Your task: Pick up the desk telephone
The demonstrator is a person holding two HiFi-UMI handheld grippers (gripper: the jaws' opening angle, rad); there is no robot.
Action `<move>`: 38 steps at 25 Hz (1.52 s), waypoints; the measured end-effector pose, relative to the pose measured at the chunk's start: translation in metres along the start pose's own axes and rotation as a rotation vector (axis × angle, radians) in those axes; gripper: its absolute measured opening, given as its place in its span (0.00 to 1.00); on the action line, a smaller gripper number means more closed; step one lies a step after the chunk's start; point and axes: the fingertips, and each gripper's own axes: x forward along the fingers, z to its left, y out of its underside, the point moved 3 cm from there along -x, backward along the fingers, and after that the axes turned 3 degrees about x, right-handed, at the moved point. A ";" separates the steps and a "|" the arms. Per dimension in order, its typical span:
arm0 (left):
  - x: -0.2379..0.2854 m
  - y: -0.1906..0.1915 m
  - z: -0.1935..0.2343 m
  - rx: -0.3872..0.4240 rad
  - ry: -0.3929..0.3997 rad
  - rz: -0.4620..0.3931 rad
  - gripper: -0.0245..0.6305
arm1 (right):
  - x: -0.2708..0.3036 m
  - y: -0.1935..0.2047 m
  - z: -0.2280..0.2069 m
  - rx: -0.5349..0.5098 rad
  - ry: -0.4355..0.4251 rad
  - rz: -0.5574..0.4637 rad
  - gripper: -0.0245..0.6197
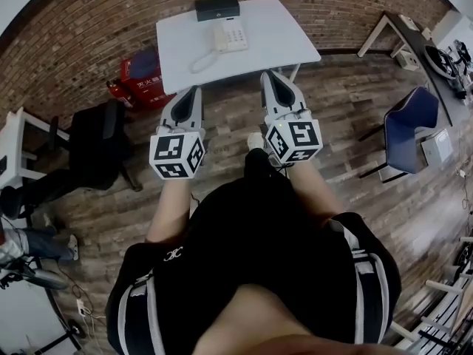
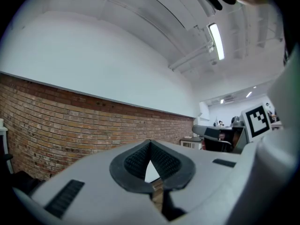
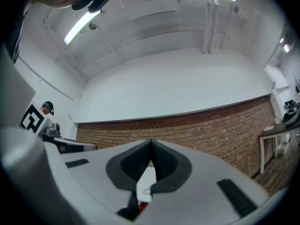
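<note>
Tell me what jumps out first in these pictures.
The white desk telephone sits on a white table by the brick wall, with a black box behind it. Nearer, the left claw and right claw, both shut and empty, point toward the table.

Ahead of you, a white surface (image 1: 273,39) stands on the wood-plank floor (image 1: 347,124), its far side near the brick wall (image 1: 89,21). A white desk telephone (image 1: 230,35) sits on it toward the back, its coiled cord (image 1: 201,59) looping toward your left. A black box (image 1: 217,7) lies just behind the phone, at the far edge.
</note>
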 end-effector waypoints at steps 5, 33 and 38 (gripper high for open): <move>0.033 0.015 0.016 -0.002 -0.026 0.015 0.04 | 0.037 0.020 -0.019 0.003 -0.025 0.011 0.04; 0.384 0.068 0.125 -0.081 -0.103 0.219 0.04 | 0.352 0.121 -0.219 0.103 -0.133 0.224 0.04; 0.426 0.080 0.141 -0.103 -0.143 0.256 0.04 | 0.400 0.141 -0.246 0.121 -0.187 0.284 0.04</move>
